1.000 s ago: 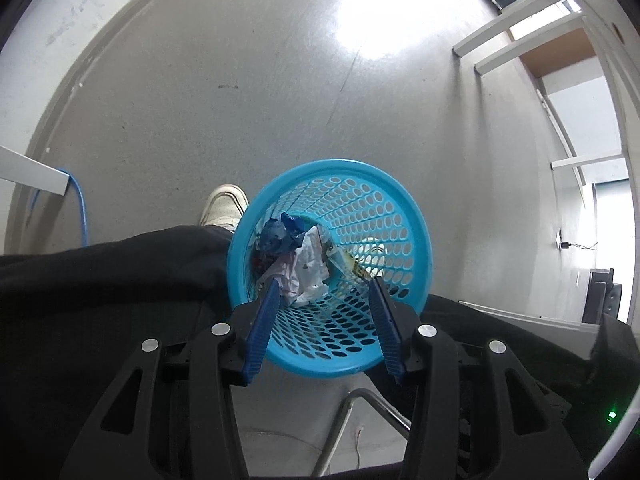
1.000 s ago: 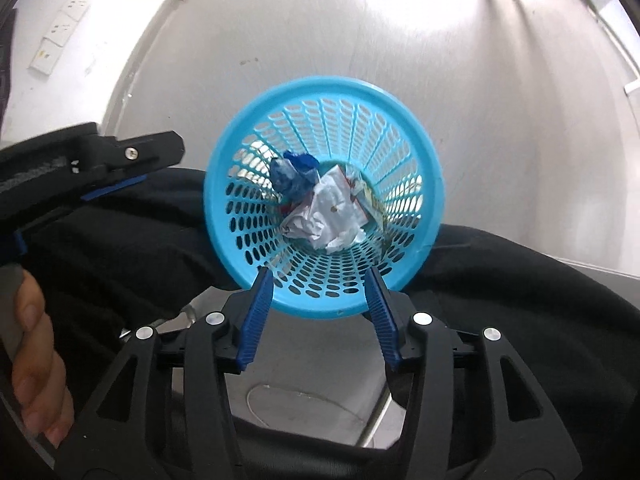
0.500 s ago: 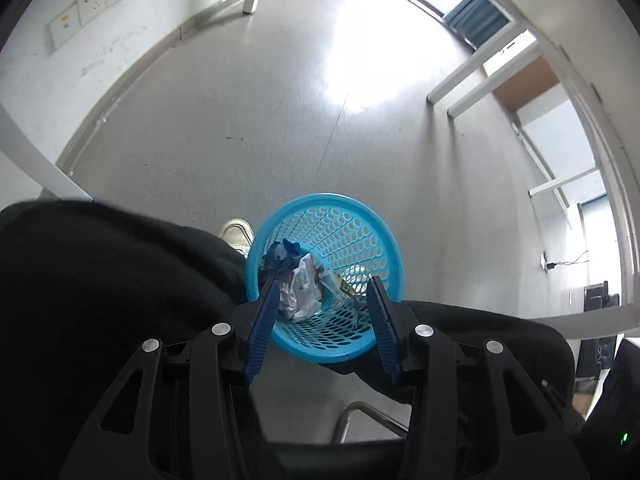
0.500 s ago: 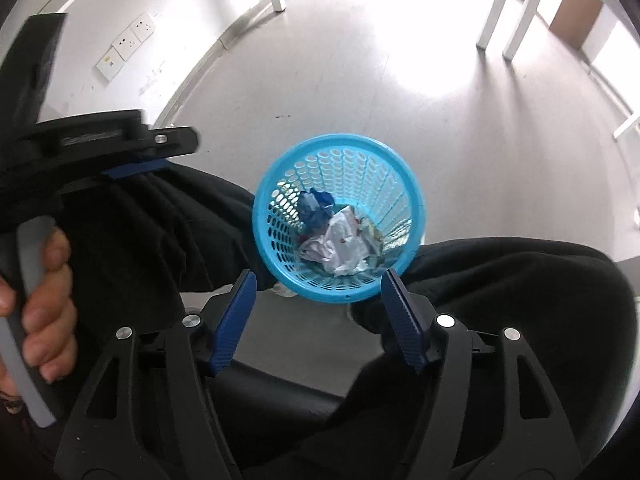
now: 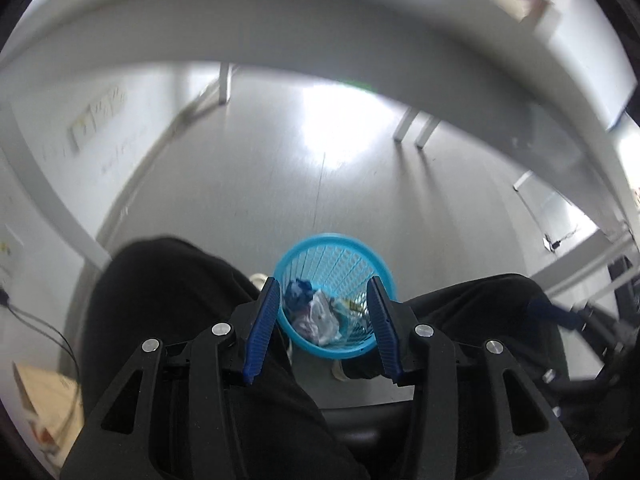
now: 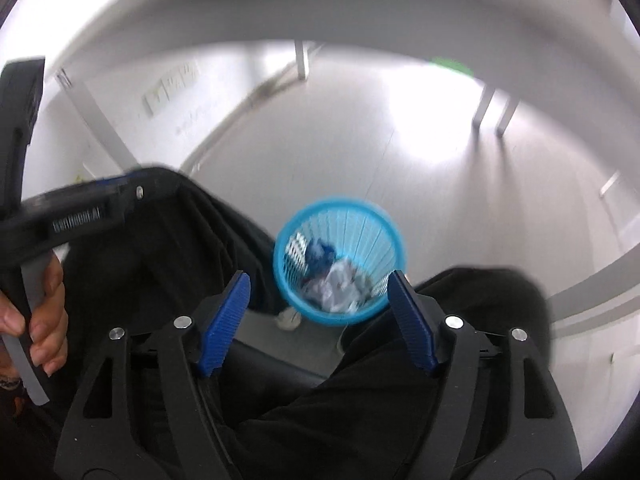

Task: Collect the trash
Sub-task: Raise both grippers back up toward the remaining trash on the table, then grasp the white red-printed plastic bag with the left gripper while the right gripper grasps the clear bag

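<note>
A blue plastic mesh basket [image 5: 356,250] stands on the grey floor between the person's black-trousered knees, also in the right wrist view [image 6: 384,224]. It holds crumpled white paper [image 5: 320,316] [image 6: 340,286], a dark blue wrapper [image 5: 298,290] [image 6: 318,252] and other scraps. My left gripper [image 5: 323,292] is open and empty, high above the basket. My right gripper [image 6: 318,290] is open wide and empty, also high above it. The left gripper's body [image 6: 76,216] and the hand holding it show at the left of the right wrist view.
A white table edge [image 5: 320,36] arcs across the top of both views, close overhead [image 6: 320,8]. White table legs [image 5: 404,124] stand on the floor beyond. A wall with sockets [image 6: 172,84] is at the left. A cardboard piece [image 5: 44,396] lies at lower left.
Both grippers have risen well away from the basket, which now looks much smaller. The table edge has come into view overhead. The right gripper has opened wider.
</note>
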Demonstrator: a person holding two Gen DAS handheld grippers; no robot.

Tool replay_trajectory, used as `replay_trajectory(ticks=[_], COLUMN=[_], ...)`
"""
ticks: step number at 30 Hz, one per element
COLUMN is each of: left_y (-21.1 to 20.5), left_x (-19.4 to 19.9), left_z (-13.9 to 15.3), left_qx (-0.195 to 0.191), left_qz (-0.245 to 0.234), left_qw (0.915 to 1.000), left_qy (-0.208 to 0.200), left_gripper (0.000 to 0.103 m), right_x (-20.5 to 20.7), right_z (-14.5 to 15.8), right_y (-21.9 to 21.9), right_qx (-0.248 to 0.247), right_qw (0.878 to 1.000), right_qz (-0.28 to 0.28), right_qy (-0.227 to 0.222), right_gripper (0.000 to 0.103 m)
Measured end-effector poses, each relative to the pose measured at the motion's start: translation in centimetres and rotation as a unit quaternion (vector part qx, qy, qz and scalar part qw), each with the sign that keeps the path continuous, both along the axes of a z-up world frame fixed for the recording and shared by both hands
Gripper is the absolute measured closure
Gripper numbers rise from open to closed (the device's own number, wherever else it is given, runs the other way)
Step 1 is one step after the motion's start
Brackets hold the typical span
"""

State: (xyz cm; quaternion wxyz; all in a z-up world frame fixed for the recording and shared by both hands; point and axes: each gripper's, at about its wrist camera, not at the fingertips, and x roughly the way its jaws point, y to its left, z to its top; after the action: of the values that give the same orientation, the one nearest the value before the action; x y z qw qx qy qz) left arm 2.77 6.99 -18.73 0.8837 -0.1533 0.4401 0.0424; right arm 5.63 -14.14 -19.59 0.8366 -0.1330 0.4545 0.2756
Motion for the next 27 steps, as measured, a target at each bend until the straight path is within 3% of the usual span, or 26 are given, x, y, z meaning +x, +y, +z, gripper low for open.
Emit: replay_trajectory(ticks=[12,20,27], left_y=[2.1,1.9,1.8], left_x=[-1.1,2.4,6.6], left_z=[10.7,15.5,17.5], left_qx=[0.004,0.029,0.038], left_qz=[-0.027,-0.03,-0.043], left_qw=[0.9909,0.9842,0.9821], left_qy=[-0.132,-0.172,-0.179], left_gripper=[0.059,0.058,0.056], right_x=[0.5,4.8,10.0], right_z=[11.4,16.2,18.8], right_y=[-3.0,-1.8,-0.3], right_qx=[0.127,0.133,0.136], right_qw=[0.987,0.983,0.981], right_qz=[-0.053,-0.065,-0.072], right_qy=[-0.085,-0.112,-0.117], right_gripper=[0.031,0.03,0.03])
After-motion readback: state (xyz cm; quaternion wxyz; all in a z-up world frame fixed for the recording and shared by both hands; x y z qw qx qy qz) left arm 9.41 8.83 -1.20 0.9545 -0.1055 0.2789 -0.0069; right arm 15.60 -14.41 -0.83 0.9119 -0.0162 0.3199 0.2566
